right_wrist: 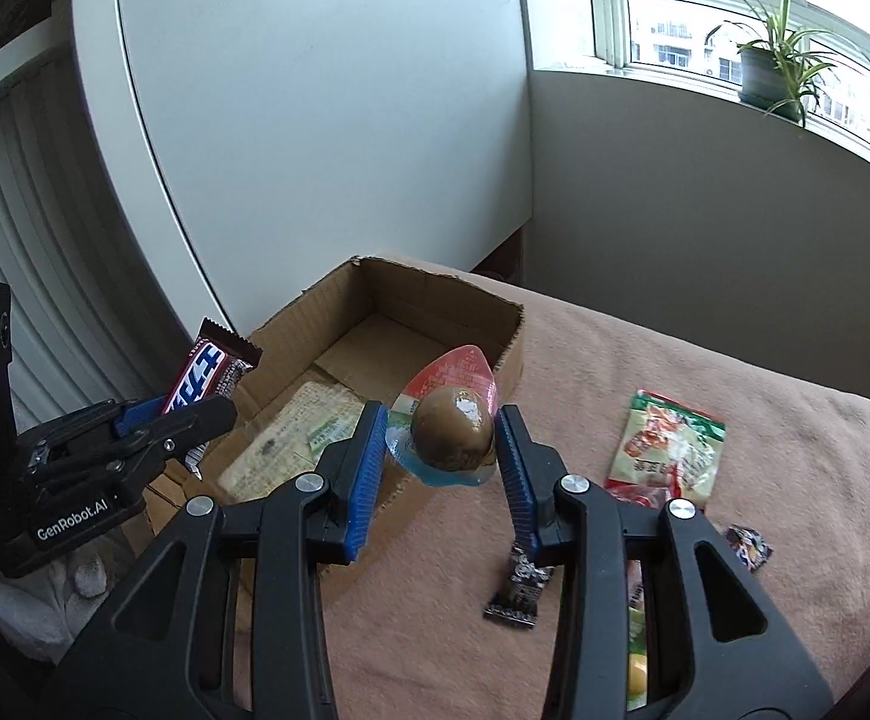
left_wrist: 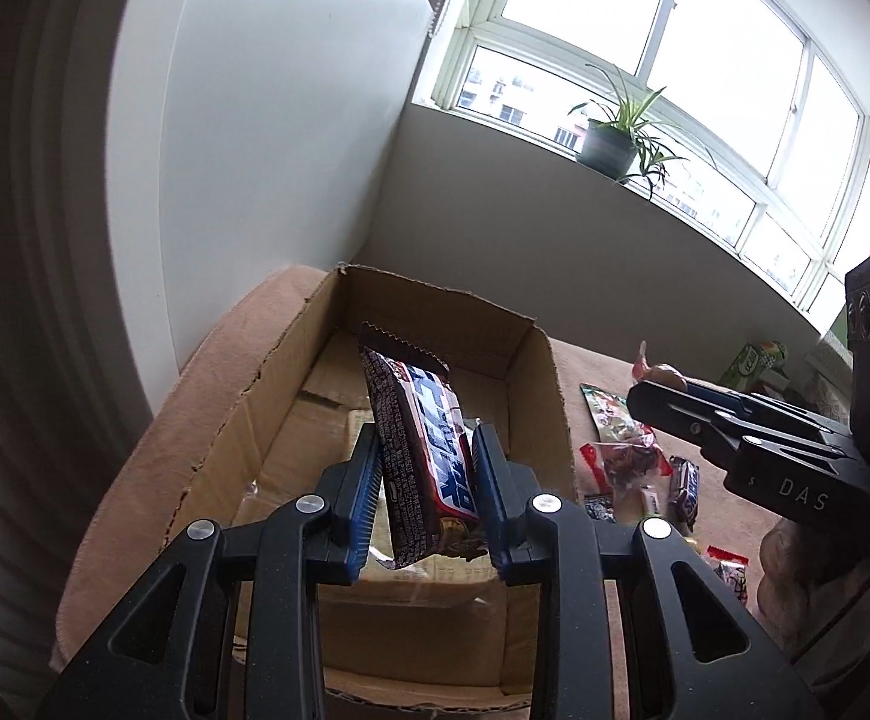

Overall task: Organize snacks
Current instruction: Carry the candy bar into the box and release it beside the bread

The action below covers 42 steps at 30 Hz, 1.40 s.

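Observation:
My left gripper (left_wrist: 426, 456) is shut on a brown, blue and white chocolate bar (left_wrist: 420, 456) and holds it upright above the open cardboard box (left_wrist: 531, 396). It also shows in the right wrist view (right_wrist: 195, 414) with the bar (right_wrist: 207, 375) over the box's left wall. My right gripper (right_wrist: 442, 429) is shut on a packaged brown egg (right_wrist: 452, 429) and holds it above the box's (right_wrist: 435, 294) near right corner. A flat pale packet (right_wrist: 291, 438) lies on the box floor.
The box stands on a pink blanket (right_wrist: 705, 372). Loose snacks lie to its right: a red and green packet (right_wrist: 666, 450), a small dark wrapper (right_wrist: 519, 594), another dark wrapper (right_wrist: 747, 546). A white cabinet (right_wrist: 327, 120) and a potted plant (left_wrist: 612, 141) on the windowsill stand behind.

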Tool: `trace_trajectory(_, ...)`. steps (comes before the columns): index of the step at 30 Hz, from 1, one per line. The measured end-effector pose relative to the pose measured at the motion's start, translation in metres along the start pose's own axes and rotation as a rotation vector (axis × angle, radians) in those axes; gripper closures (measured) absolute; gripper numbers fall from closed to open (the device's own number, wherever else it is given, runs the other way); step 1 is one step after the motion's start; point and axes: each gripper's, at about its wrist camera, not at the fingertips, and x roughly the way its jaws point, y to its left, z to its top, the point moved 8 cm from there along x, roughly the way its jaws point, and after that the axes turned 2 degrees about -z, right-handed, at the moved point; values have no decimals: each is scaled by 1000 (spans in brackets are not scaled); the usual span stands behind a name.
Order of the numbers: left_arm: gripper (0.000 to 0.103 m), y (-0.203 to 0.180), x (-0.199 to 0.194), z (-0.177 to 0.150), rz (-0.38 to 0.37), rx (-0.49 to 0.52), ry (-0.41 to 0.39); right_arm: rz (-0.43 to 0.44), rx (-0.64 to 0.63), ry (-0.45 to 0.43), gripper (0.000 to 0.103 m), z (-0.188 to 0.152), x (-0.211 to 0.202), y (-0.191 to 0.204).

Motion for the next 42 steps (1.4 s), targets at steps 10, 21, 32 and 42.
trace_trajectory(10,74,17,4,-2,19,-23,17,26,-5,42,61,0,38,22)
trace_trajectory(21,54,25,1,-3,26,-56,15,25,24,-10,28,8,23,13)
trace_trajectory(32,54,2,-3,-6,-11,-12,15,-24,62,-32,26,4,-10,-22)
trace_trajectory(42,54,-38,-1,-8,-70,35,25,-81,140,-95,16,-11,-58,-81)
